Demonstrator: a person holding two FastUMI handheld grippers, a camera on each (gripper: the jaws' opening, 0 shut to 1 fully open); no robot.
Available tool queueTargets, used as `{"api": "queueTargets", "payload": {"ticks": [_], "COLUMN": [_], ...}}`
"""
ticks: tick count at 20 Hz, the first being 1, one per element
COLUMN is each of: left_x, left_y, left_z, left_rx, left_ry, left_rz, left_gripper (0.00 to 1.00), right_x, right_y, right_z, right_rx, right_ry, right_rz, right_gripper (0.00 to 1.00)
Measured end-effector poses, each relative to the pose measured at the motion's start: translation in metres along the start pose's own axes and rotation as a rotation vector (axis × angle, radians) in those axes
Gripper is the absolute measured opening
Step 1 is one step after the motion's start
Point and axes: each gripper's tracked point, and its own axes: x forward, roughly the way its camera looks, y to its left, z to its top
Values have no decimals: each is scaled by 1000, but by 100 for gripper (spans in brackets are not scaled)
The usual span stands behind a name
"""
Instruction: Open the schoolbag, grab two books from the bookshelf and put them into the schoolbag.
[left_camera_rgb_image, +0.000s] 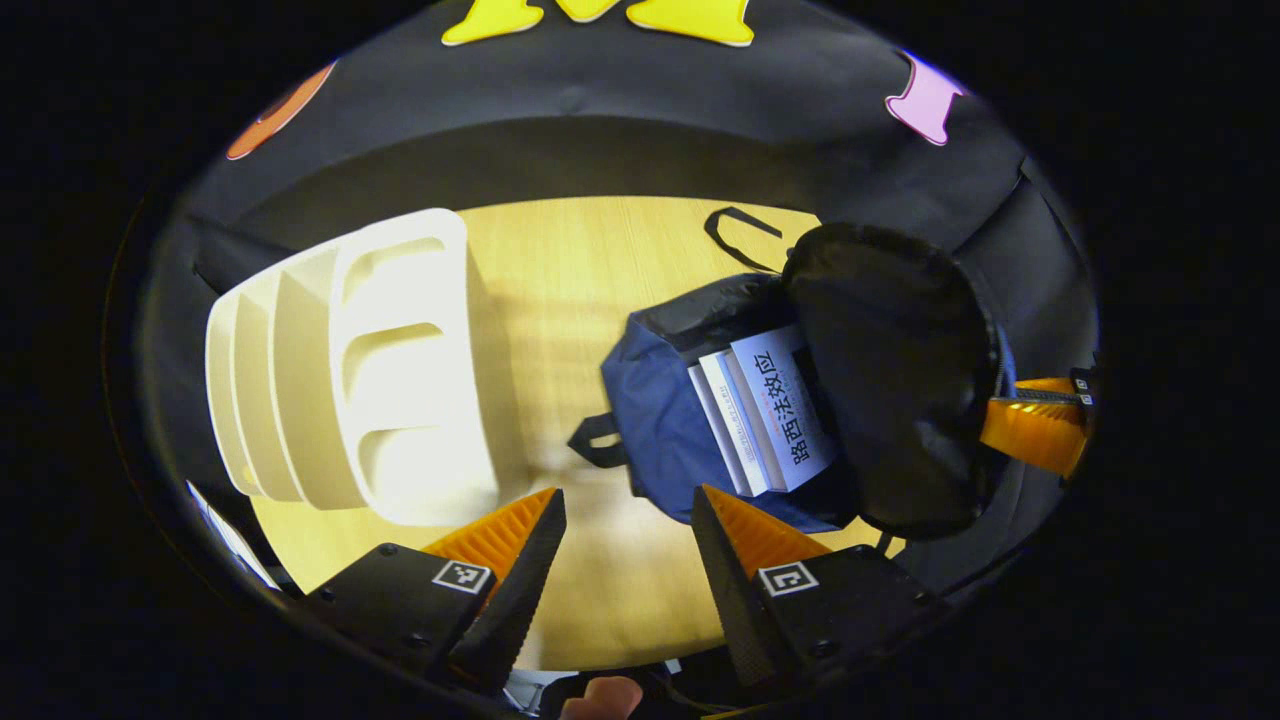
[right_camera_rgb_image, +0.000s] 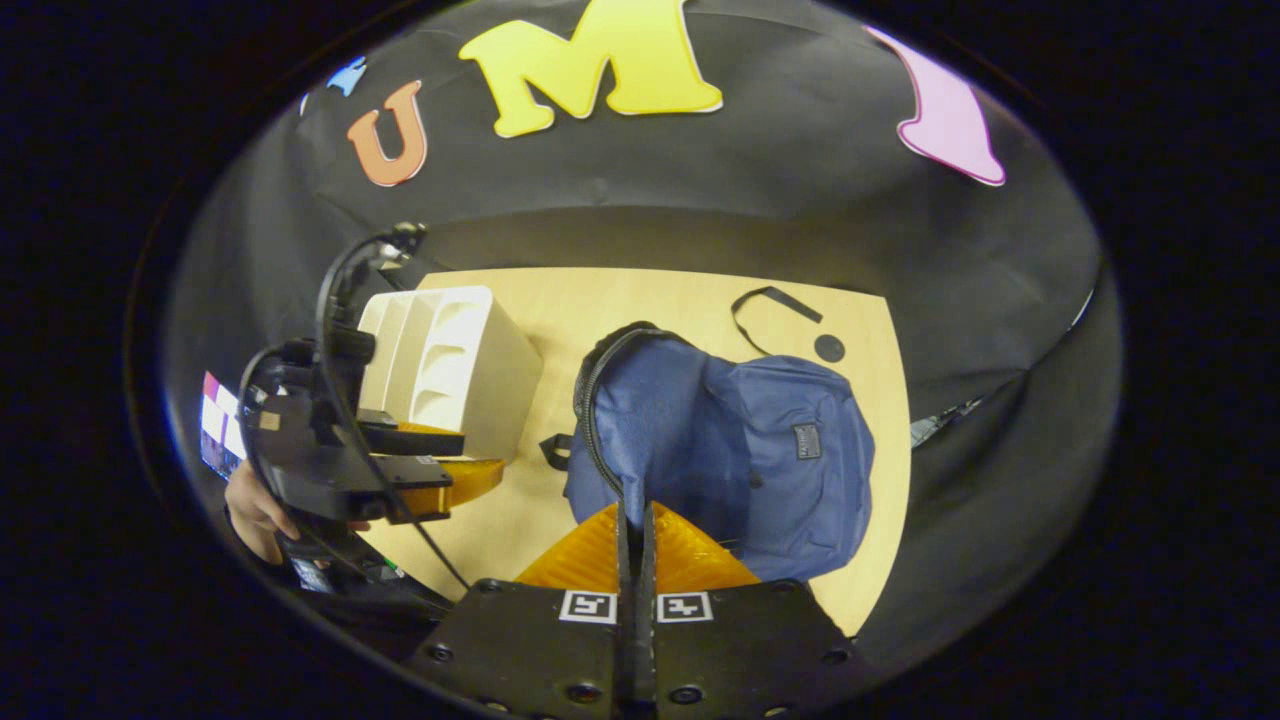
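Left tongs gape wide, fingers apart at six o'clock of the left gripper view. Right tongs are pressed together, fingers closed tight. A hand grips the left tongs' handle at eight o'clock of the right gripper view.

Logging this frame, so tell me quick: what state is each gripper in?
Left gripper: open, holding nothing, above the table.
Right gripper: closed on the schoolbag flap edge, holding it open.
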Motion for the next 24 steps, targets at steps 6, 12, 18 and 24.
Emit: {"api": "queueTargets", "payload": {"ticks": [6, 12, 18, 24], "left_x": [-67, -135, -205, -278], "left_y": [43, 73, 91, 98], "left_z": [22, 49, 73, 100], "left_rx": [-47, -104, -78, -23], "left_ry": [-257, -528, -749, -991], "left_rz": [113, 172, 227, 262], "left_gripper": [81, 84, 95, 95], "right_x": [24, 26, -10, -96], "right_y": [31, 57, 80, 110], "right_z": [-7, -6, 27, 72], "right_rx": [23, 43, 63, 61], "right_ry": [-34, -123, -339, -710], "right_rz": [15, 9, -41, -122], "right_gripper": [0, 18, 65, 96]}}
